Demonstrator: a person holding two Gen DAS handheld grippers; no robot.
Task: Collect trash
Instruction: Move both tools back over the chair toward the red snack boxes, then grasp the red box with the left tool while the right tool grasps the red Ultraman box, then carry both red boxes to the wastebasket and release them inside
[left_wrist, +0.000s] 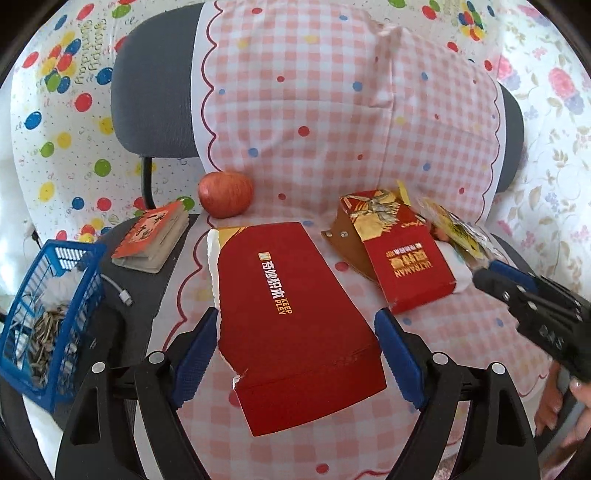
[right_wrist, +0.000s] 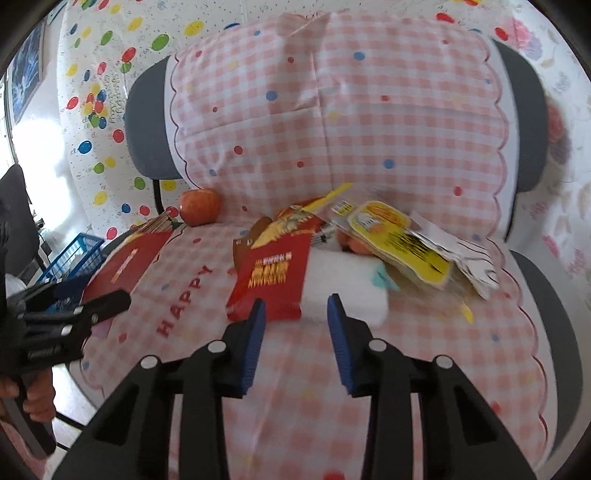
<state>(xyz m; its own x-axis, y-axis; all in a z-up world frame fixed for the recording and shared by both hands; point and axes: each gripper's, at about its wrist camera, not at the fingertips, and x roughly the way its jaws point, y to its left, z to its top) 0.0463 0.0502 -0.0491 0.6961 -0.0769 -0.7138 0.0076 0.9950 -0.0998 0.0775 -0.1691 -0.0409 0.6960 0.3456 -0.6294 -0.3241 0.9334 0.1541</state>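
A torn red flat box lies on the checked cloth of the chair seat. My left gripper is open, one finger on each side of its near end. A smaller red carton lies to the right, with a yellow wrapper beyond it. My right gripper is open, just short of the red carton and a white tissue pack. The yellow wrapper lies behind the pack. The right gripper also shows in the left wrist view, where I cannot see its jaws.
A blue basket holding seed shells and tissue sits at the left. An apple, a small book and a white cable lie near it. The chair back rises behind.
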